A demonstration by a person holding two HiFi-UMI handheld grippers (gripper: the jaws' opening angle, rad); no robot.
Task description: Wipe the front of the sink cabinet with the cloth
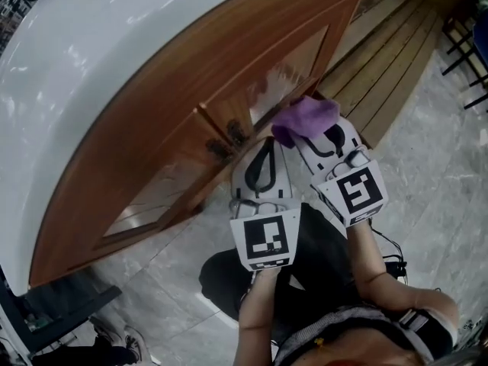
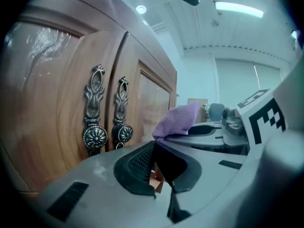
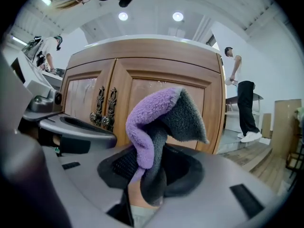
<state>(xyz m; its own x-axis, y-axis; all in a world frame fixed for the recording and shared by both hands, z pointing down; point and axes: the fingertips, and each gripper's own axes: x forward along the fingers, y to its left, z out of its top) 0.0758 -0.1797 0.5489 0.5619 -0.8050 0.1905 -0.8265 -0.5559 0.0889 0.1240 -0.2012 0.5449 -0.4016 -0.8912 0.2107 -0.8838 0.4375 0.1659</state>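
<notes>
The sink cabinet is brown wood with two doors and a pair of ornate dark handles where the doors meet. My right gripper is shut on a purple-and-grey cloth, which is held close to the right door panel; I cannot tell whether it touches. The cloth stands up from the right gripper. My left gripper is shut and holds nothing, just below the handles. From the left gripper the cloth shows to the right.
A white curved sink top overhangs the cabinet. Wooden decking lies beyond the cabinet's right end, beside the grey stone floor. A person stands at the far right and another at the far left.
</notes>
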